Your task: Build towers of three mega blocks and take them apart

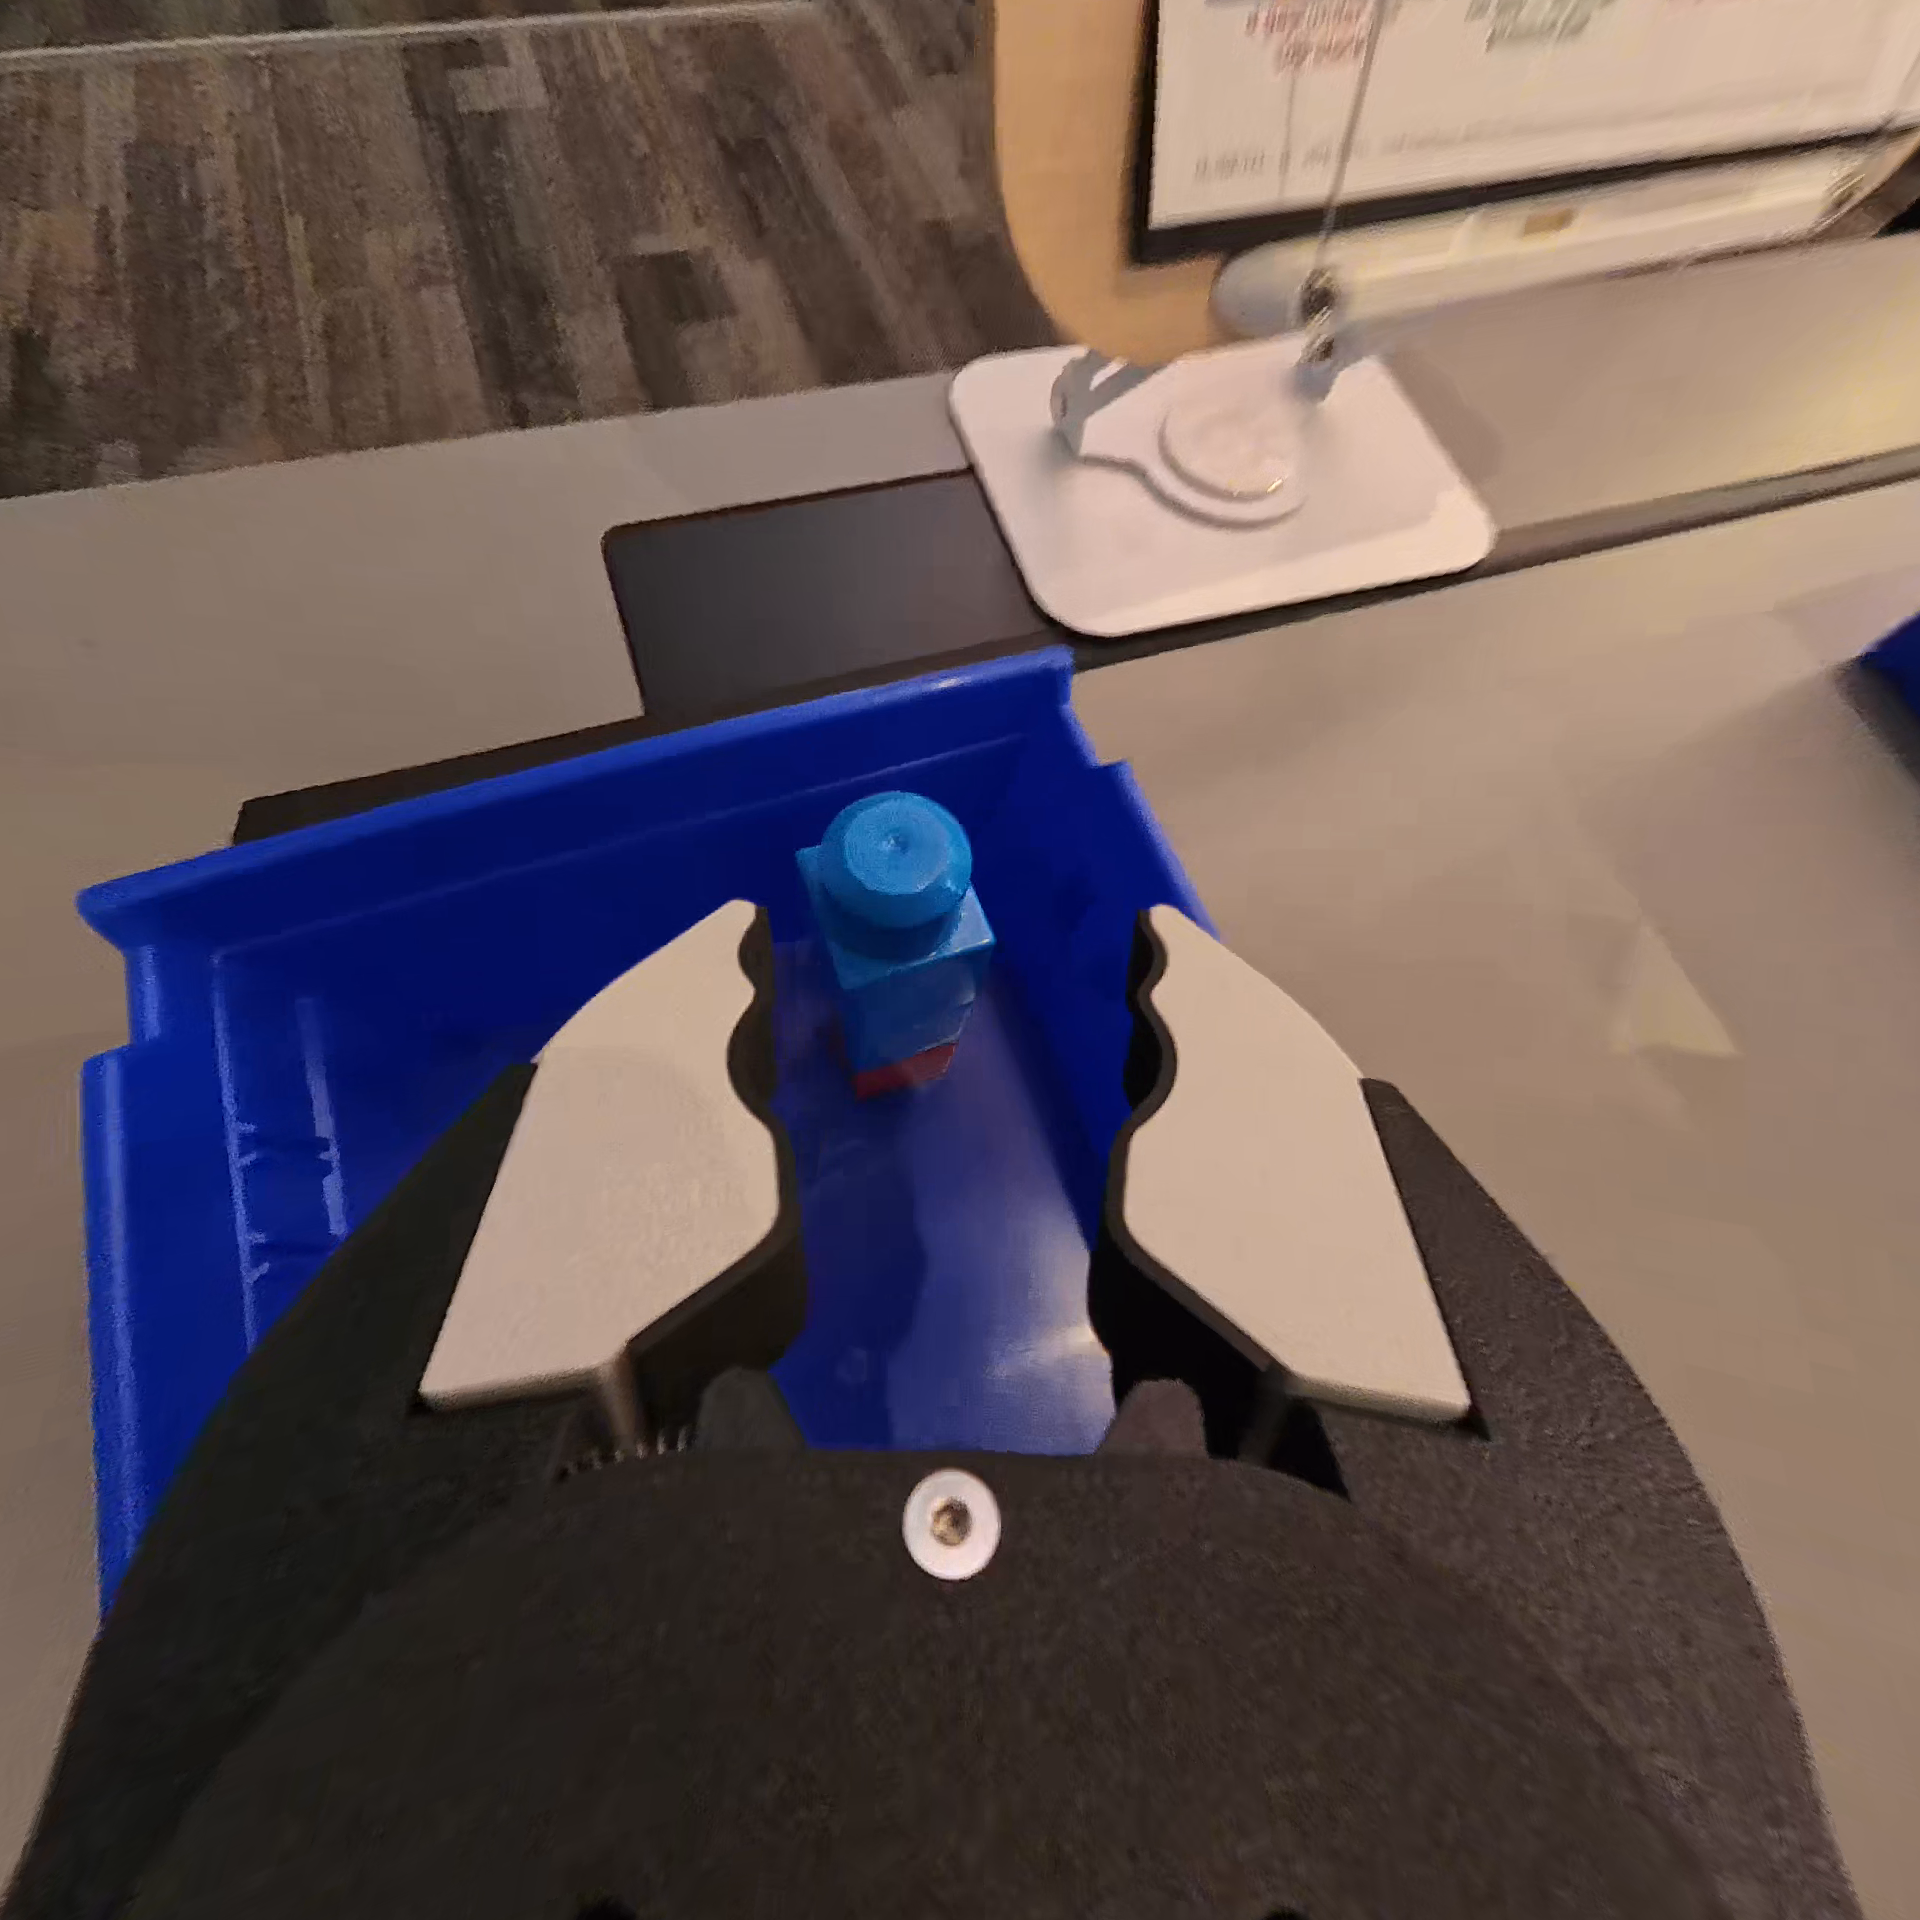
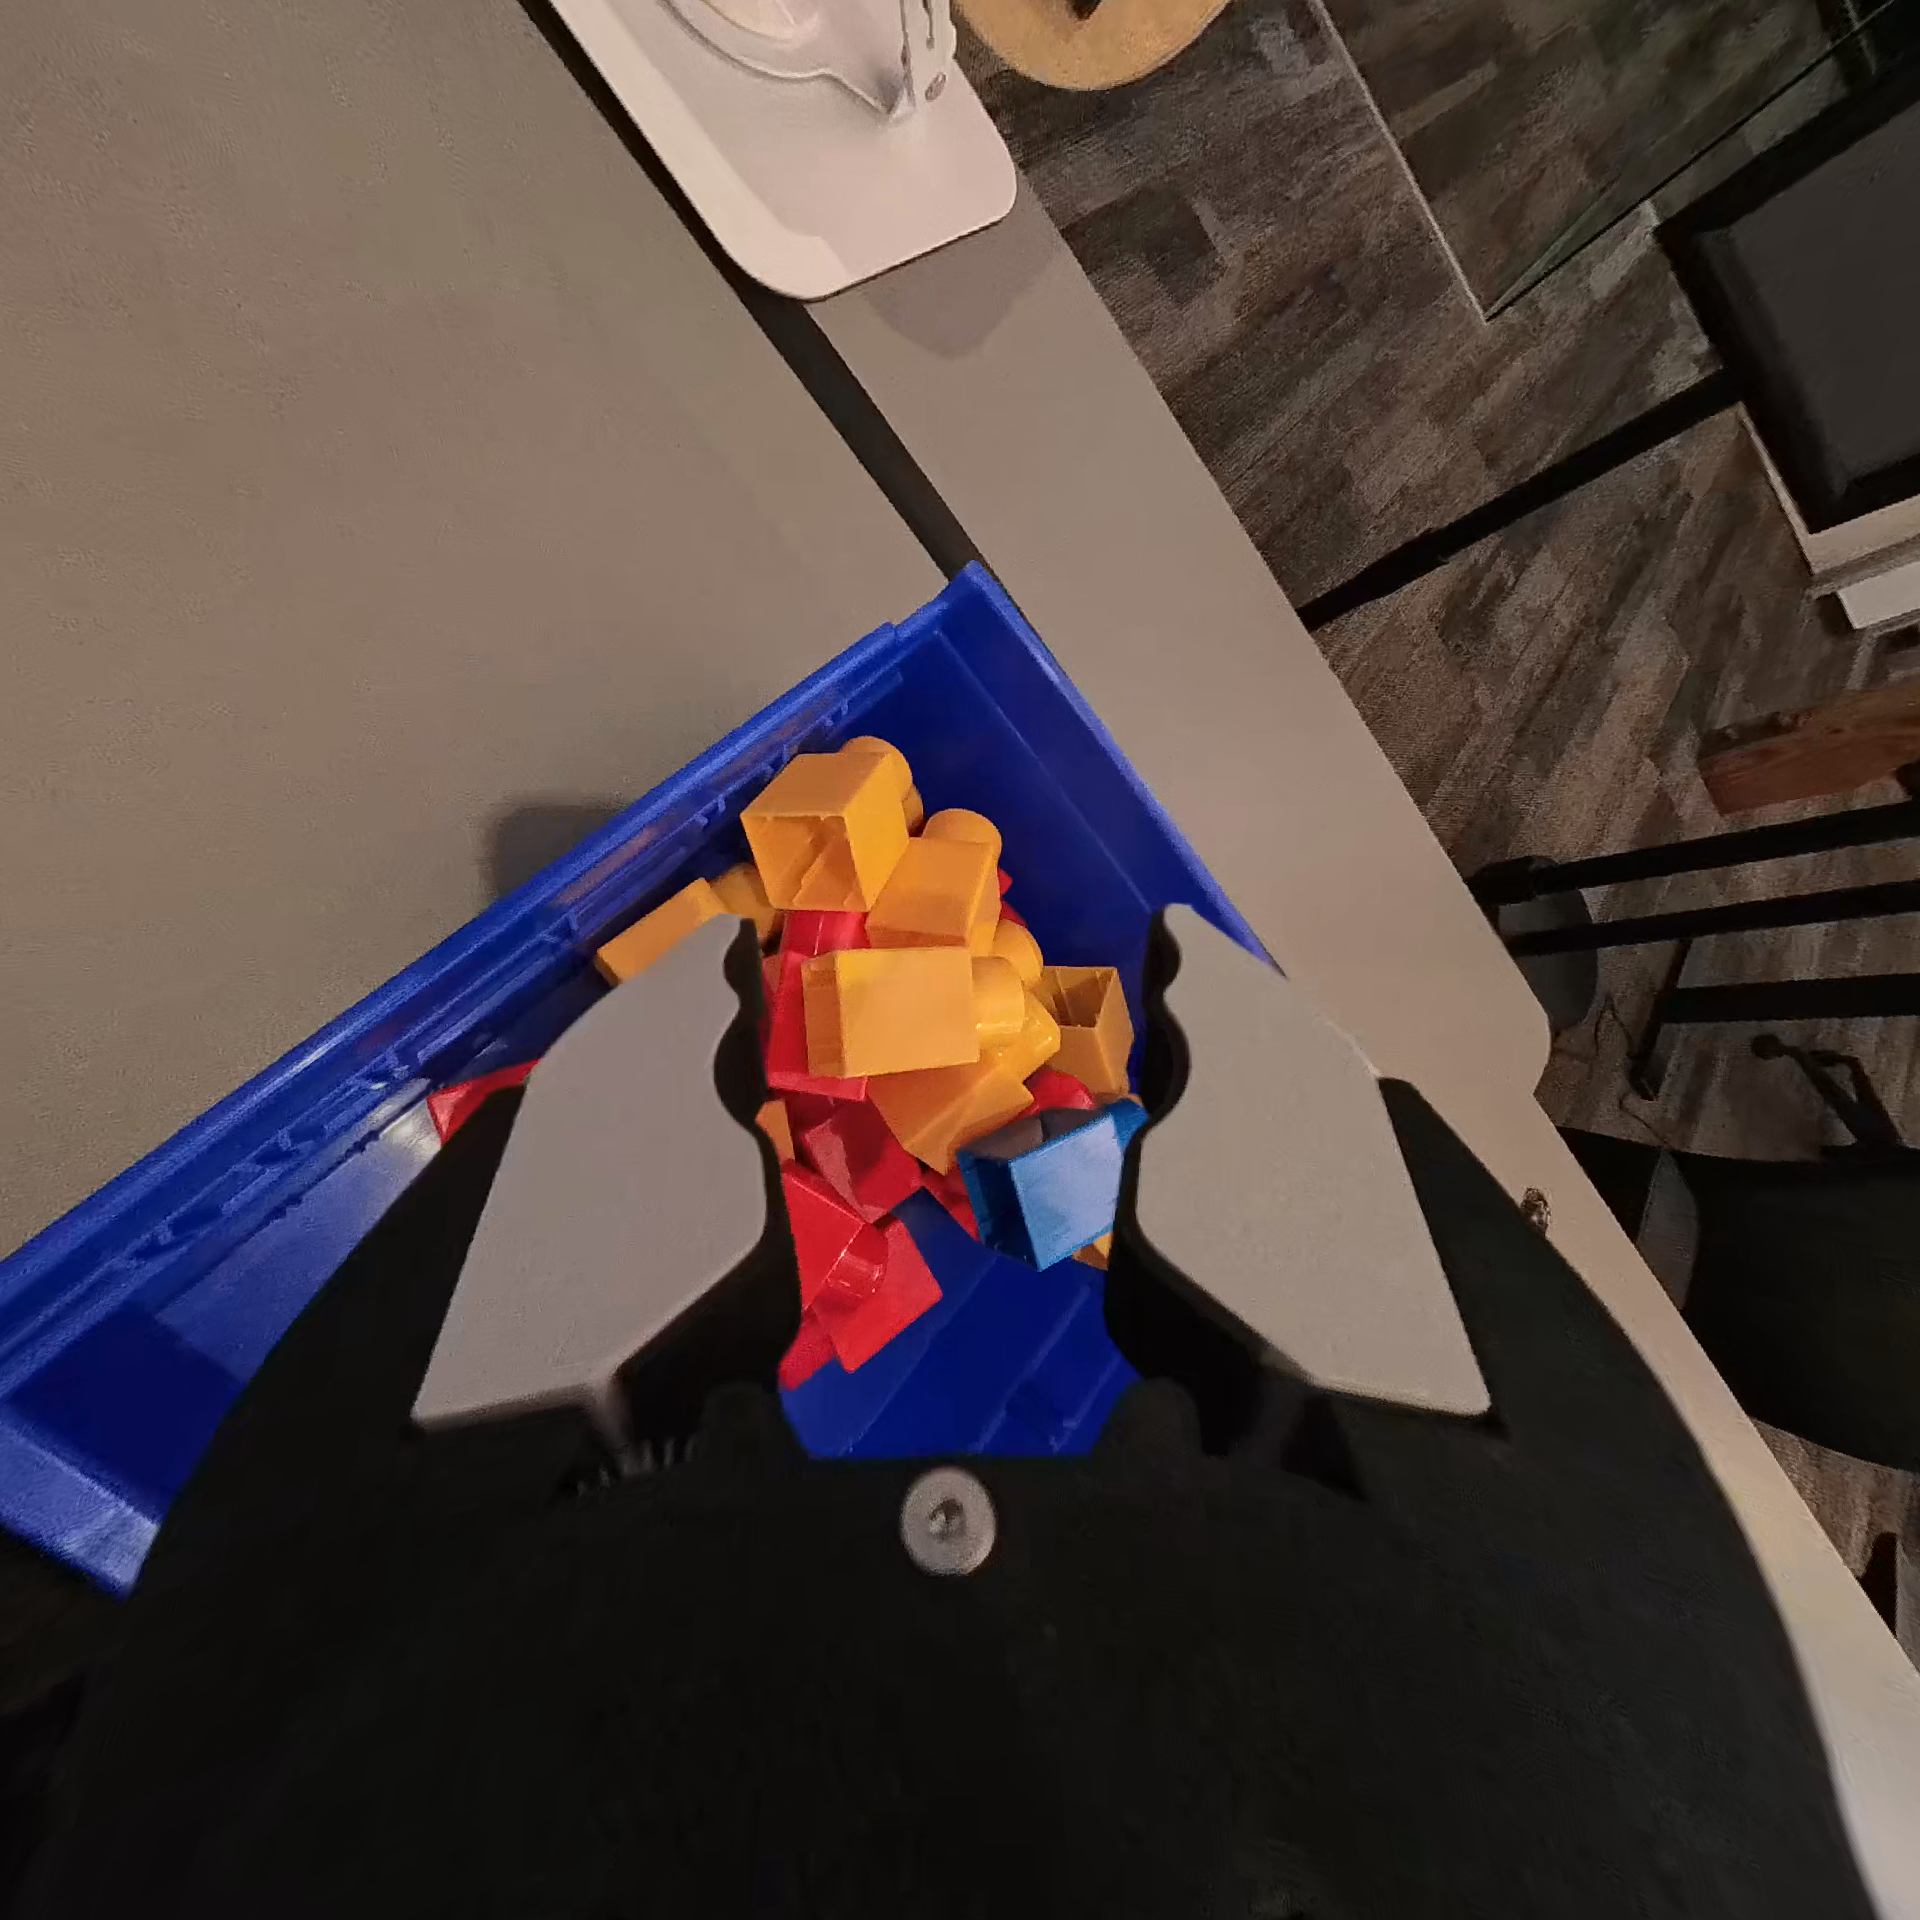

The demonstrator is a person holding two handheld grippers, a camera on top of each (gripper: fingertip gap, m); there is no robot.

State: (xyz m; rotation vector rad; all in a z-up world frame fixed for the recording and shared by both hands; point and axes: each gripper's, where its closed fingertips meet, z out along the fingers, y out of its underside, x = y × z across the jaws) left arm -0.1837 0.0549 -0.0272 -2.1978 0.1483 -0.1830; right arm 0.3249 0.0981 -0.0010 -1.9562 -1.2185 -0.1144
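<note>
In the left wrist view a block tower [image 1: 902,951] stands upright inside a blue bin [image 1: 582,831]: blue blocks on top, a red block [image 1: 906,1072] at the bottom. My left gripper [image 1: 951,935] hovers above it, open, with clear gaps between both pads and the tower. In the right wrist view my right gripper [image 2: 951,935] is open above a second blue bin [image 2: 987,665] that holds a heap of loose yellow blocks [image 2: 894,1013], red blocks [image 2: 862,1278] and a blue block [image 2: 1049,1195]. Nothing is in its grasp.
A white stand base [image 1: 1216,499] sits on a dark mat [image 1: 810,582] behind the left bin; it also shows in the right wrist view [image 2: 831,135]. The grey table edge [image 2: 1382,831] runs close beside the right bin, with carpet floor and black chair legs [image 2: 1714,914] beyond. Across from one pair of fingers to the other is roughly 50 cm.
</note>
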